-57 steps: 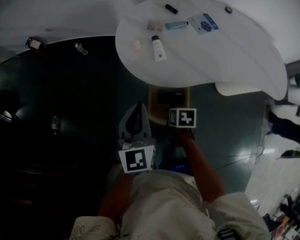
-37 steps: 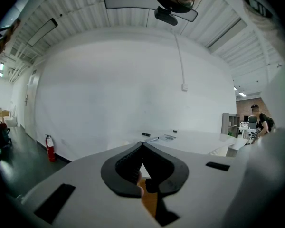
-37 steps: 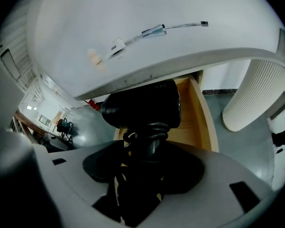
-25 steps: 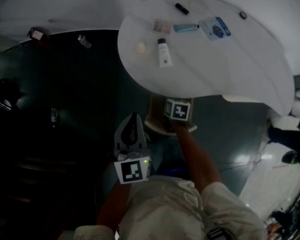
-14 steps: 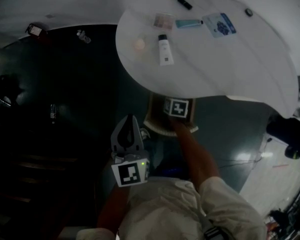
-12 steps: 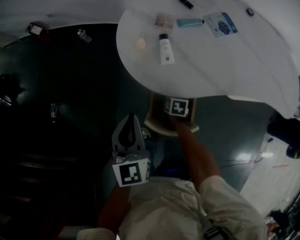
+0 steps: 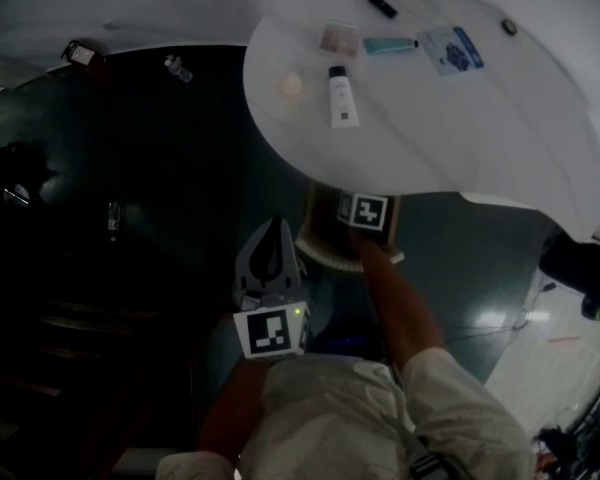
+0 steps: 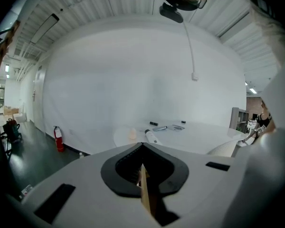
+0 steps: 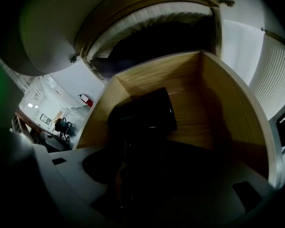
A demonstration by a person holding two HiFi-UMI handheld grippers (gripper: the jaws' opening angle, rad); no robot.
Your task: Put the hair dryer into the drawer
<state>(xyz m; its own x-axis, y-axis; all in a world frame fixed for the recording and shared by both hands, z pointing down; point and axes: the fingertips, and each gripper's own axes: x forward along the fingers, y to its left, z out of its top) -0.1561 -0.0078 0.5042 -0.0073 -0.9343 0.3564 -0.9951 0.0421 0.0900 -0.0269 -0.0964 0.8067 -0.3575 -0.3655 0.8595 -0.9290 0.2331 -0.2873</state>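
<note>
Left gripper view is showing the left hand-held gripper (image 8: 142,146) with its jaws pressed together on nothing. It is hanging over open dark floor (image 7: 160,168), short of the white counter (image 7: 460,118) edge (a tube (image 7: 343,98) and small packets are lying on top, inside the rim). Right of it, the right hand-held gripper (image 9: 137,151) is pointing down into the wooden drawer (image 9: 225,113) under the counter's overhang, clamping the black hair dryer (image 9: 145,110). The dryer's barrel is sitting nearer the left wall, leaving bare wood showing across to the right wall.
</note>
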